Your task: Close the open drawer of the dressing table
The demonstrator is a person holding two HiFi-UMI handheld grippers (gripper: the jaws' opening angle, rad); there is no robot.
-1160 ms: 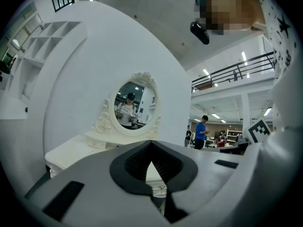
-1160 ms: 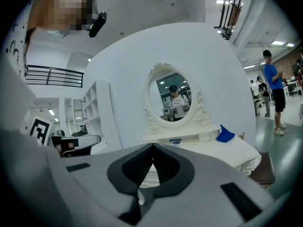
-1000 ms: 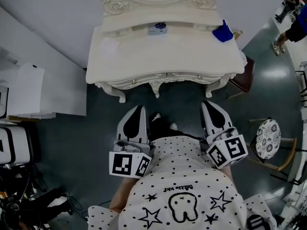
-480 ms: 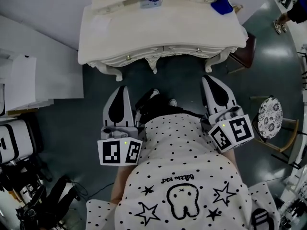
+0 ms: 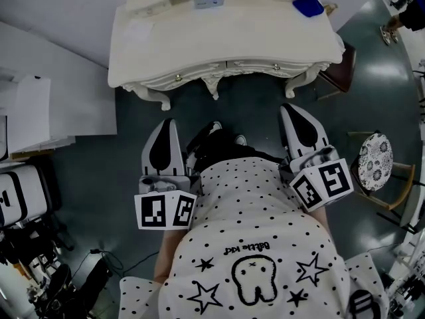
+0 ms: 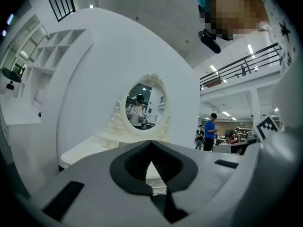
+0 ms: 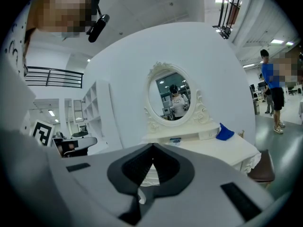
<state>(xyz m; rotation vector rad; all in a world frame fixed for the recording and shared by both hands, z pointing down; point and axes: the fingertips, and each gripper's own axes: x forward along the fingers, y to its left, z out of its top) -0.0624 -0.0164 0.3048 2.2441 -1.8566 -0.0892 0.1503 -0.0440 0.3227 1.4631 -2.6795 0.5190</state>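
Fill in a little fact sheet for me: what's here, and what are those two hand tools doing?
Furniture: white dressing table, oval mirror
Drawers: drawer fronts look flush from above
On top: blue item, right end
Left gripper: shut, empty, short of the table
Right gripper: shut, empty, short of the table
Nearby: patterned stool at the person's right

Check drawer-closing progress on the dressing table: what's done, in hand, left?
Done, apparently: both front drawers sit flush under the dressing table top in the head view. In hand: nothing; left gripper and right gripper are shut, empty, short of the table. Left: likely nothing, but the fronts look small, so verify.
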